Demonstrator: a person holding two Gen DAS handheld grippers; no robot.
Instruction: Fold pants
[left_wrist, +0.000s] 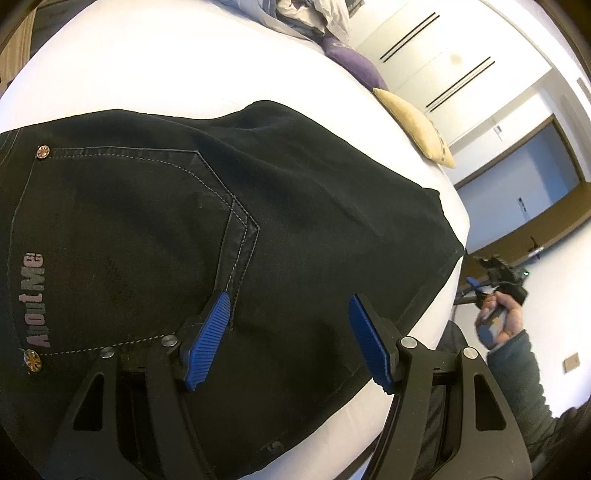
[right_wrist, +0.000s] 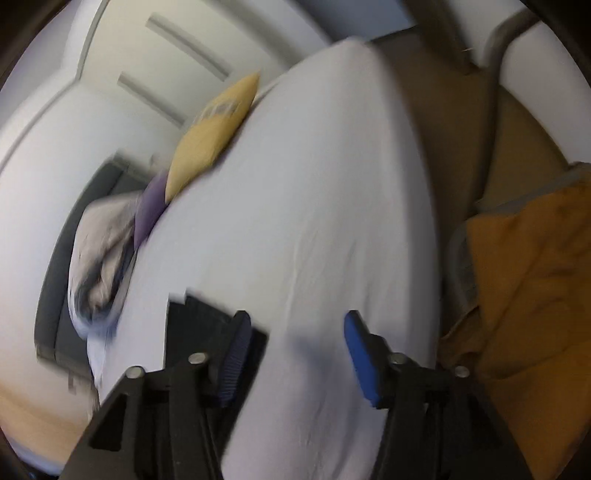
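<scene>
Pants (left_wrist: 221, 229): black denim, folded flat | bed (left_wrist: 147, 66): smooth white sheet

Bright, even light; right view motion-blurred, edges warped.

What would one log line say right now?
pants: folded on bed | left gripper: open above pants | right gripper: open, empty

I see a tan square cushion (left_wrist: 415, 127) beside a purple one (left_wrist: 356, 68) at the white-sheeted bed's (left_wrist: 166, 62) edge. Crumpled grey-white bedding (right_wrist: 99, 258) lies past them. An orange cloth (right_wrist: 528, 295) sits off the bed.
</scene>
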